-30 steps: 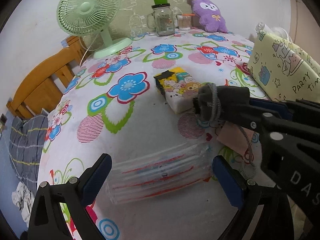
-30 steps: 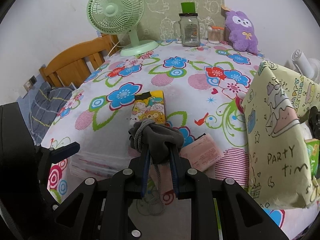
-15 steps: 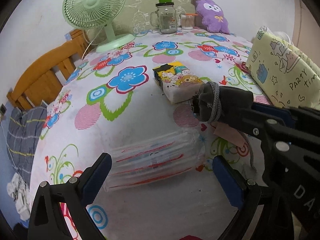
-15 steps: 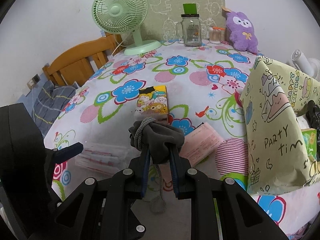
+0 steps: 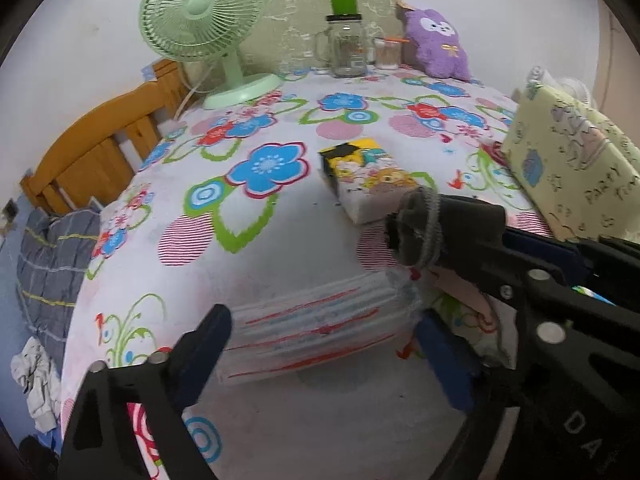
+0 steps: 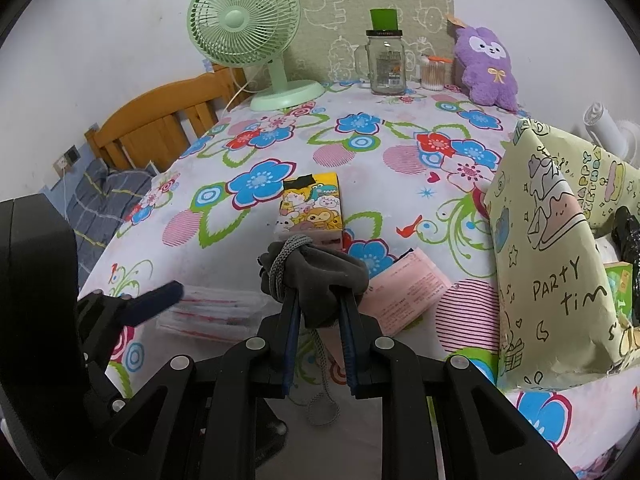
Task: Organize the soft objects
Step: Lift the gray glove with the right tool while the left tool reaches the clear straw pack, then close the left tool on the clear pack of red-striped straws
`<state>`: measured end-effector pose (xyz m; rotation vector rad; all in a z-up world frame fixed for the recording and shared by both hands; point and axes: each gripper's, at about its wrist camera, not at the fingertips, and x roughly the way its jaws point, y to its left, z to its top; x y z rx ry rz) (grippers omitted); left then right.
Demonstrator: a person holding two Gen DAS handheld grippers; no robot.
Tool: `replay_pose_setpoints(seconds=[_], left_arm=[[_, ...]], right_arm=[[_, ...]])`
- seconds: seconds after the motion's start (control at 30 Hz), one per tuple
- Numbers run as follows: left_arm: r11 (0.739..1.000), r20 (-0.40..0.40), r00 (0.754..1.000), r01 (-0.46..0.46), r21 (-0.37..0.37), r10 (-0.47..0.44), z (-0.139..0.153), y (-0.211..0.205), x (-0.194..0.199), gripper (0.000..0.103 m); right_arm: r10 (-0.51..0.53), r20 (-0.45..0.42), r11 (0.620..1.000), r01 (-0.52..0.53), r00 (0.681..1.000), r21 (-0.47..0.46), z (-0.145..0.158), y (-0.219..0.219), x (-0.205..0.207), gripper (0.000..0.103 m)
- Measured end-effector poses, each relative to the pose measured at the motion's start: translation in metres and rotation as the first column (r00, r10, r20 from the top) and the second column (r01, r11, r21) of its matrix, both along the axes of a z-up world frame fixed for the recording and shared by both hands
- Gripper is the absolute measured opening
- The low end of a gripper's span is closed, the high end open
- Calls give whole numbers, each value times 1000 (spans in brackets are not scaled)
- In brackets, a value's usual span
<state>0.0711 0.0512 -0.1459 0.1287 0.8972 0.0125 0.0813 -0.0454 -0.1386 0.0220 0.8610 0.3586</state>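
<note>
My right gripper [image 6: 318,308] is shut on a dark grey drawstring pouch [image 6: 320,276] and holds it above the table's near edge; its cord hangs down. The pouch [image 5: 436,228] also shows in the left wrist view, right of centre. My left gripper [image 5: 324,344] is open, its fingers on either side of a clear plastic packet with red stripes [image 5: 320,328] lying flat on the floral tablecloth [image 5: 260,240]. The packet also shows in the right wrist view [image 6: 216,312]. A purple plush toy [image 6: 490,66] sits at the table's far right.
A yellow cartoon tissue pack [image 6: 314,208] lies mid-table. A pink paper slip [image 6: 408,290] lies under the pouch. A yellow "Party time" gift bag [image 6: 560,248] stands at the right. A green fan [image 6: 248,32], glass jar [image 6: 386,62] and cotton-swab cup stand at the back. A wooden chair [image 6: 160,128] is at the left.
Both grippers have pulled back toward the table's near edge. The left gripper now sits closer around the striped packet. The pouch stays held in the right gripper.
</note>
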Motion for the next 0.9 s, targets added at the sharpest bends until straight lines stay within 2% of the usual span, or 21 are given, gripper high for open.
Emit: replay_pose_setpoints(seconds=[0.17, 0.33, 0.53, 0.83, 0.9], left_arm=[[999, 8, 999, -43, 13, 43, -1, 7, 1, 102], [997, -4, 997, -73, 18, 73, -7, 12, 4, 103], [997, -9, 997, -79, -19, 78, -8, 16, 5, 103], [984, -28, 993, -115, -135, 112, -12, 28, 4, 102], [986, -27, 994, -110, -129, 108, -12, 27, 4, 100]], right_arm=[[6, -5, 1000, -6, 1000, -5, -1, 3, 2, 22], [16, -9, 1000, -17, 1000, -10, -3, 7, 4, 22], [25, -18, 999, -25, 1000, -20, -6, 12, 5, 22], [32, -23, 999, -33, 999, -33, -9, 18, 6, 22], [32, -23, 999, -33, 999, -35, -9, 19, 6, 22]])
